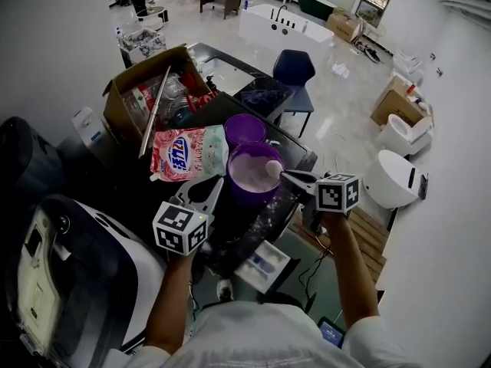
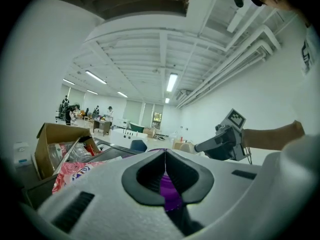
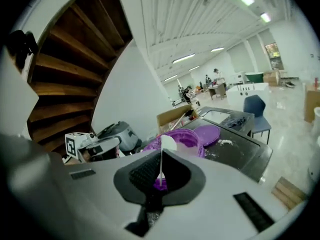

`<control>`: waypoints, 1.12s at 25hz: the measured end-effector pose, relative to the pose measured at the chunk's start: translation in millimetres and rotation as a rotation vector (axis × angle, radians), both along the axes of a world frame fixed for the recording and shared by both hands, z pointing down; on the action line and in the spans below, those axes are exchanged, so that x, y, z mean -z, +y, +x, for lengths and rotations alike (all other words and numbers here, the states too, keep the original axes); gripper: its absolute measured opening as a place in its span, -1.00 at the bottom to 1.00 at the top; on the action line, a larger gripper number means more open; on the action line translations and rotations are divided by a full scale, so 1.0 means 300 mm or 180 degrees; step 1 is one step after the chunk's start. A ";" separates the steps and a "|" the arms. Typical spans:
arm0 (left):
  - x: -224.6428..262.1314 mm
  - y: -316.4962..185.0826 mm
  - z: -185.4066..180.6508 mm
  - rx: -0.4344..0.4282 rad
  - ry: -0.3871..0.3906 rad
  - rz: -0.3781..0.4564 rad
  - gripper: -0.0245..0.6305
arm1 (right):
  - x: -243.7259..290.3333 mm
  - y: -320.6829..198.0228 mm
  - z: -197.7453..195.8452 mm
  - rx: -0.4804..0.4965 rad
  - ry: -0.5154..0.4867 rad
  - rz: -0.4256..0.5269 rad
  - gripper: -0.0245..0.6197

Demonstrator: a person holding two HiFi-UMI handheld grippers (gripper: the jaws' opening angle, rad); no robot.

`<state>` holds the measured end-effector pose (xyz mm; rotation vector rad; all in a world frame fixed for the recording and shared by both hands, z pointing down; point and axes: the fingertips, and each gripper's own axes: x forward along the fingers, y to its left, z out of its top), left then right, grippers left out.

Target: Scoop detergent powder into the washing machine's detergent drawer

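The right gripper [image 1: 288, 176] is clamped shut on the thin handle of the small white plastic scoop [image 1: 273, 167], whose bowl sits right over the right edge of the purple round plastic tub [image 1: 252, 196]. The tub is full of white detergent powder [image 1: 247, 171].

The left gripper [image 1: 215, 187] is at the tub's left rim. Its jaws are closed, with purple showing between the pads, so it looks pinched on the tub wall to steady it.

The white detergent drawer [image 1: 263, 263] hangs open below the tub, on the person's side. The red-and-pink detergent bag [image 1: 184, 153] lies left of the tub, and the flat purple lid [image 1: 245, 129] lies just behind it.

Handling-wise, the scoop looks super light and stiff, and that skinny handle could probably twist in the jaws. A hold well back on the handle with the bowl kept level seems right. The powder is loose and will spill at any tilt. The tub looks light enough to slide.
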<state>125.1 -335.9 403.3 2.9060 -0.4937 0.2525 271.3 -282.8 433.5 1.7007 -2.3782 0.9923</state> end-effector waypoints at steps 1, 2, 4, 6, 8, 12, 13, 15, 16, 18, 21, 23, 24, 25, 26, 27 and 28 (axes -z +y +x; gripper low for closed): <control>-0.001 0.004 0.003 -0.0012 0.0011 -0.0018 -0.89 | 0.008 0.011 0.006 -0.0130 -0.0054 0.0055 -0.89; -0.002 0.007 0.005 -0.0026 0.0017 -0.0029 -0.89 | 0.015 0.023 0.010 -0.0251 -0.0114 0.0106 -0.89; -0.001 0.014 0.007 -0.0066 0.0028 -0.0040 -0.89 | 0.030 0.050 0.013 -0.0472 -0.0294 0.0215 -0.89; 0.003 0.020 0.007 -0.0105 0.0058 -0.0059 -0.89 | 0.046 0.078 0.009 -0.0671 -0.0506 0.0316 -0.89; 0.006 0.027 0.004 -0.0135 0.0090 -0.0082 -0.89 | 0.055 0.103 0.004 -0.0849 -0.0697 0.0384 -0.89; -0.002 0.041 -0.003 -0.0195 0.0066 -0.0075 -0.89 | 0.060 0.167 0.003 -0.1137 -0.0906 0.0480 -0.89; -0.005 0.044 -0.003 -0.0214 0.0051 -0.0063 -0.89 | 0.064 0.187 0.003 -0.1196 -0.0917 0.0503 -0.89; -0.009 0.050 0.000 -0.0256 0.0032 -0.0047 -0.89 | 0.079 0.231 0.006 -0.1311 -0.0925 0.0555 -0.89; -0.009 0.054 0.003 -0.0276 0.0033 -0.0046 -0.89 | 0.090 0.256 0.010 -0.1374 -0.0929 0.0588 -0.89; -0.003 0.063 0.009 -0.0311 0.0053 -0.0045 -0.89 | 0.119 0.311 0.017 -0.1506 -0.0928 0.0667 -0.89; 0.016 0.085 0.020 -0.0345 0.0091 -0.0011 -0.89 | 0.162 0.400 0.015 -0.1670 -0.0931 0.0763 -0.89; 0.028 0.109 0.027 -0.0371 0.0116 0.0005 -0.89 | 0.185 0.465 0.011 -0.1779 -0.0972 0.0822 -0.89; 0.031 0.125 0.028 -0.0383 0.0122 0.0010 -0.89 | 0.196 0.497 0.009 -0.1827 -0.0997 0.0863 -0.89; 0.033 0.142 0.026 -0.0396 0.0121 0.0015 -0.89 | 0.208 0.527 0.006 -0.1864 -0.1012 0.0911 -0.89; 0.035 0.161 0.022 -0.0410 0.0114 0.0025 -0.89 | 0.220 0.556 0.003 -0.1885 -0.1014 0.0960 -0.89; 0.039 0.182 0.017 -0.0426 0.0103 0.0045 -0.89 | 0.228 0.585 0.002 -0.1894 -0.1005 0.1004 -0.89; 0.045 0.203 0.009 -0.0438 0.0091 0.0077 -0.89 | 0.232 0.615 0.002 -0.1896 -0.0989 0.1034 -0.89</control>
